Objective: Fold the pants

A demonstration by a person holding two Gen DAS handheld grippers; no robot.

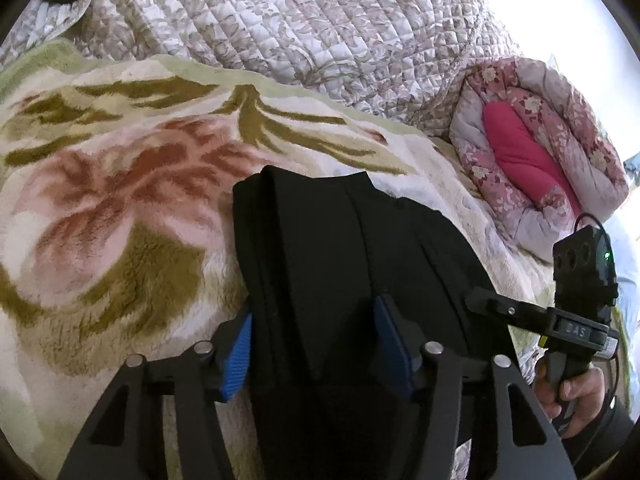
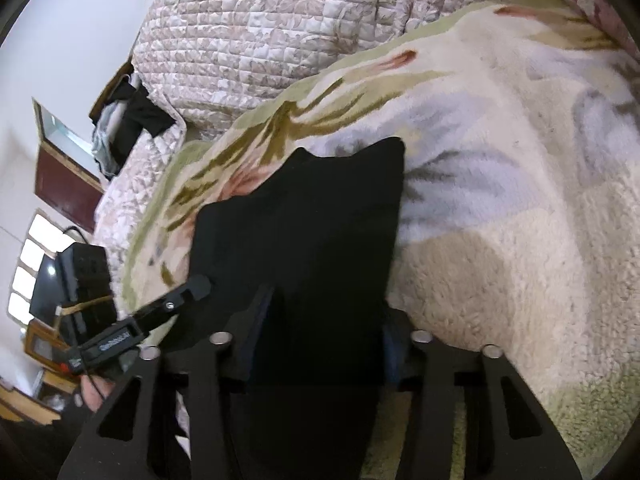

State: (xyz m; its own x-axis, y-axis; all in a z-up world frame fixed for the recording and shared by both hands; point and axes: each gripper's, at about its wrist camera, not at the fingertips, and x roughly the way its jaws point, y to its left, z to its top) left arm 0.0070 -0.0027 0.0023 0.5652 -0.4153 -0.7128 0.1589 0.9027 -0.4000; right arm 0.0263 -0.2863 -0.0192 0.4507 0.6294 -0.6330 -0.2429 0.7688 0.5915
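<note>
Fleecy floral blanket [image 1: 120, 208] in cream, olive and rust covers the bed, with a quilted beige bedspread [image 1: 304, 24] heaped behind it and a rolled pink flowered comforter [image 1: 536, 140] at the far right. Black pants [image 1: 344, 248], folded into a narrow stack, lie on the blanket directly in front of both cameras. One end of the stack sits between the blue pads [image 1: 239, 356] of the left gripper [image 1: 316, 344], whose jaws clamp the bunched cloth. Beside it, the right gripper [image 2: 320, 340] has the other end between its jaws, closed on the fabric. A hand [image 1: 572, 392] holds the right gripper's handle.
</note>
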